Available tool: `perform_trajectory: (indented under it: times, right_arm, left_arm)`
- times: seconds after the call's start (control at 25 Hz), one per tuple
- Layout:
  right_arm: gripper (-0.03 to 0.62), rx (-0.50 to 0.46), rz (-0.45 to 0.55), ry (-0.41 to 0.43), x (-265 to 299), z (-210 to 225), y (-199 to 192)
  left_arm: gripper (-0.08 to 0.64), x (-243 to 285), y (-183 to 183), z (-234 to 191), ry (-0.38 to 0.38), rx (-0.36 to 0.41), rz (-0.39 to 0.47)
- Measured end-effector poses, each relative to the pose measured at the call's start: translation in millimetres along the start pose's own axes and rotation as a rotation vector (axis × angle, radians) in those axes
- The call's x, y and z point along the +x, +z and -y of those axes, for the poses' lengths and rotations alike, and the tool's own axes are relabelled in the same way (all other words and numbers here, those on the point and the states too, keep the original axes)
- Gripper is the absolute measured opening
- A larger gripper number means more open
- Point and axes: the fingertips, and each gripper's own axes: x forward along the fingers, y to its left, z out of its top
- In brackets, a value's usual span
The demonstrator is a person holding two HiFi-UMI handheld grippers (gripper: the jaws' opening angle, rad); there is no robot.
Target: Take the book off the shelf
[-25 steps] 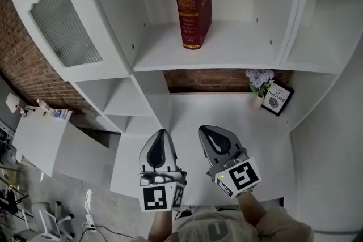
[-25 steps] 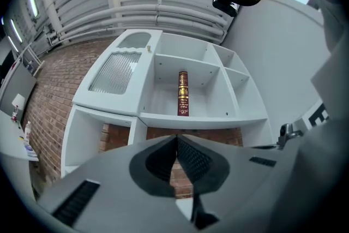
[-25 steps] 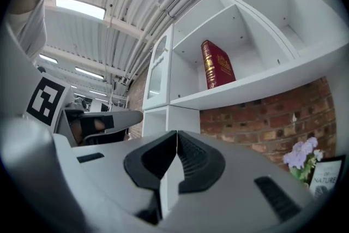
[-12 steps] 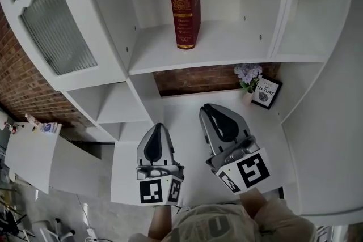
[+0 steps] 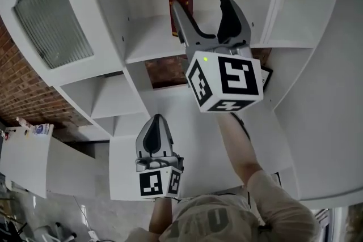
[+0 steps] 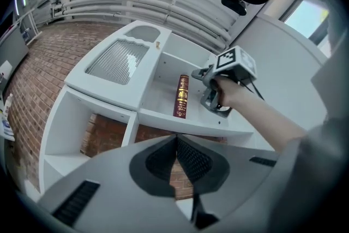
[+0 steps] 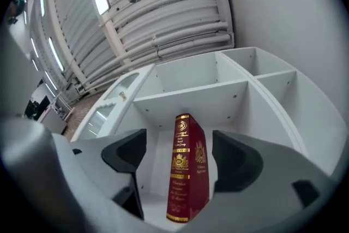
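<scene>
Red gold-tooled hardback book (image 7: 188, 172): upright on white shelf (image 5: 150, 37). Right gripper (image 5: 200, 1): jaws just opened wide, empty, near book. Left gripper (image 5: 157, 119): closed.

Head view looks down; gripper views face the shelf (image 5: 148, 37).

Saw a deep red book (image 7: 188, 172) with gold bands and crests against a plain white shelf (image 5: 147, 42). Noted a red-brown brick wall (image 5: 22, 88), a ribbed grey-green glass door (image 5: 54, 20), and black square markers on the white cube of the grey right gripper (image 5: 201, 3).
</scene>
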Motion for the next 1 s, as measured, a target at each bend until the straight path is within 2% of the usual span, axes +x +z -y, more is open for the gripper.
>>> perform_trajectory:
  times: [0.32,0.48,0.8,1.0]
  right_arm:
    - [0.359,-0.063,-0.200,-0.111,71,-1,-58]
    - [0.359,-0.038,-0.291,-0.148,89,4,-85]
    - [0.359,-0.093,-0.405,-0.165,111,2,-119]
    - [0.357,-0.077,-0.470,-0.208,122,16,-131]
  left_arm:
    - [0.012,-14,-1,-18,0.029,0.020,-0.006]
    - [0.012,-20,-2,-27,0.047,0.023,-0.016]
    - [0.014,-27,-3,-35,0.055,0.040,-0.025]
    - [0.012,-29,-5,-36,0.060,0.048,-0.029]
